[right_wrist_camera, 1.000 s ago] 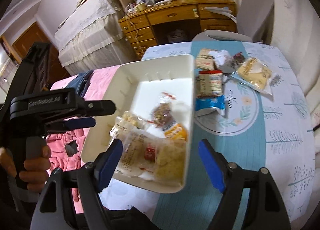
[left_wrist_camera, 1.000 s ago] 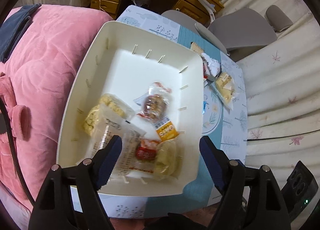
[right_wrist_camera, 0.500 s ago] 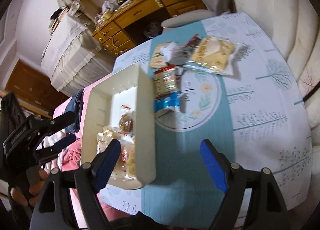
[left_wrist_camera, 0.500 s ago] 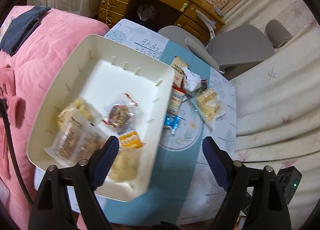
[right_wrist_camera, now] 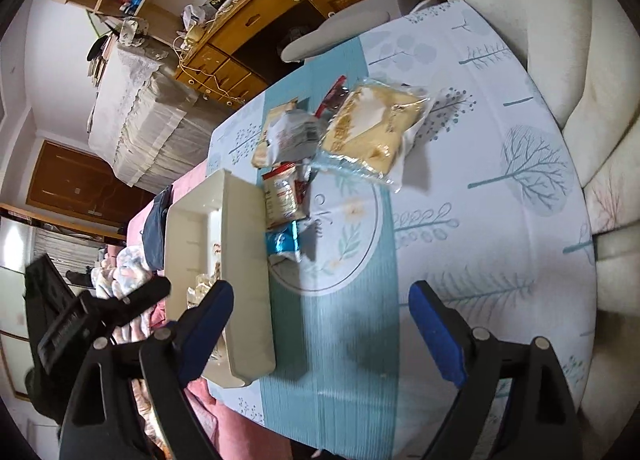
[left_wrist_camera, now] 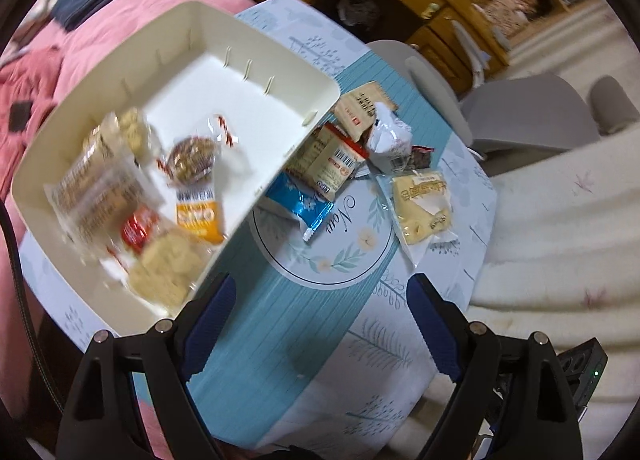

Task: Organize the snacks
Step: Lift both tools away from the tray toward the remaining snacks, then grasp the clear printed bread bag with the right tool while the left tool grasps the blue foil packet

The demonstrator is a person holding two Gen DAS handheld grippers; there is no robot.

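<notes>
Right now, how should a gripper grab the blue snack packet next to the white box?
Probably pinch the blue packet across its crimped end, which points away from the white box, coming from above. It lies flat on the table, and its other end is tucked against the box wall.

Left gripper [left_wrist_camera: 320, 316]: black frame, blue pads on both fingers [left_wrist_camera: 208, 328]; jaws stand wide apart, nothing between them; pitched steeply downward; seen from the right wrist view as a dark frame at lower left [right_wrist_camera: 100, 312], blurred.

Right gripper [right_wrist_camera: 320, 324]: same build, black arms with blue pads; jaws opening, nothing between them; also angled downward, less steeply.

Hands: neither the left nor the right is visible in either view; only the gripper frames and the pivot screws on their arms show at the lower edge.
</notes>
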